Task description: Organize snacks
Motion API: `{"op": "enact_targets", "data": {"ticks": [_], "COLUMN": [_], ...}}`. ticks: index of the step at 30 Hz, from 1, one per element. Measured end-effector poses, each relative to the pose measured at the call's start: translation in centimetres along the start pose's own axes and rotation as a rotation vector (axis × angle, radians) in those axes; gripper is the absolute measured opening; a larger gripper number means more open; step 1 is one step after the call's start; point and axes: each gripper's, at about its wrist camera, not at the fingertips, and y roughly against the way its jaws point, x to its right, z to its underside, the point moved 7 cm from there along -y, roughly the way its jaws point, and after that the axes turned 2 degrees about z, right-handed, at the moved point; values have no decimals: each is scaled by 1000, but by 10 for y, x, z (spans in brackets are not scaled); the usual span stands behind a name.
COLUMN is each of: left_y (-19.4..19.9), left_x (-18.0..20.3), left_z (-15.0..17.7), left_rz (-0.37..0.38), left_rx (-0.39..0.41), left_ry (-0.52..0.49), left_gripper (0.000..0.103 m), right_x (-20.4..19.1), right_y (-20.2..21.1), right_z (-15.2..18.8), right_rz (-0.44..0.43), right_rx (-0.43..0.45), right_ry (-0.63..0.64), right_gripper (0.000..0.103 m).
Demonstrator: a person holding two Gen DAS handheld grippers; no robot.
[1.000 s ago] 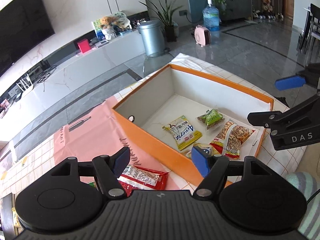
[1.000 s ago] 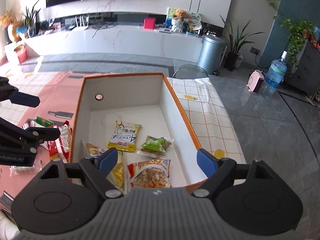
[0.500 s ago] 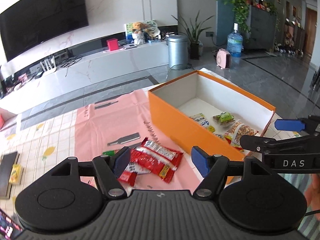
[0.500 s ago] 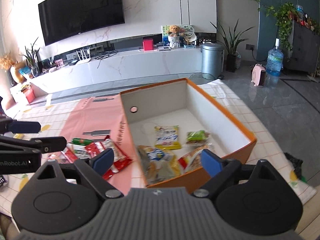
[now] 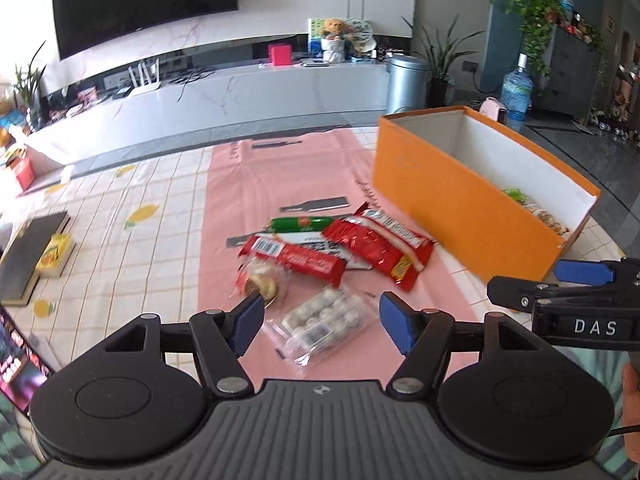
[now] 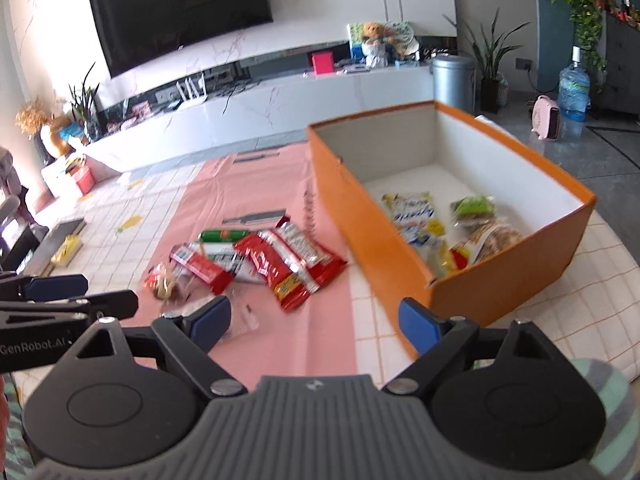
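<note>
Clear pack of round white snacks (image 5: 325, 322) lies flat on the pink mat (image 5: 236, 184), right between my left gripper (image 5: 322, 322) fingertips, just ahead of them. Not touched yet; both blue pads spread wide, nothing pinched. A second ago these fingers looked down into the orange box (image 5: 448, 196); now they've swung off it to the loose pile, so the box sits ahead-right and the next pick is lined up. Means: drop-off done, fetching another.

Pack looks crinkly, see-through, soft — likely slippery, pinch across the middle.

Just beyond it: red wrapper (image 5: 378, 246) overlapping a second red pack (image 5: 294, 258), green stick (image 5: 302, 224) behind those, a small cookie bag (image 5: 260, 282) off my left fingertip; blurred, contents hard to tell.

Right gripper (image 6: 316, 320) also pulled back from the box, fingers wide apart, empty, hovering over the mat edge. Box off its right fingertip, with yellow pack (image 6: 414, 210), green pack (image 6: 472, 208), nut pack (image 6: 492, 240) inside. Several snacks left outside.
</note>
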Motion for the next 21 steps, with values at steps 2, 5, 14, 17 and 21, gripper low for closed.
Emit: {"op": "enact_targets", "data": {"ticks": [2, 5, 14, 17, 21], "left_y": [-3, -9, -38, -51, -65], "left_x": [-11, -23, -25, -29, -34], "left_z": [7, 14, 26, 28, 24], "left_rz": [11, 49, 101, 112, 119], "left_rx": [-19, -39, -80, -92, -82], "left_ry": [32, 85, 43, 37, 39], "left_gripper": [78, 78, 79, 80, 83], "right_x": [-9, -15, -27, -29, -38], "right_y": [-8, -18, -55, -68, -83], "right_z": [6, 10, 25, 28, 28], "right_rz": [-6, -13, -30, -45, -65], "right_rx": [-20, -41, -122, -156, -178], "right_ry": [21, 38, 83, 83, 108], "right_gripper": [85, 81, 61, 52, 42]}}
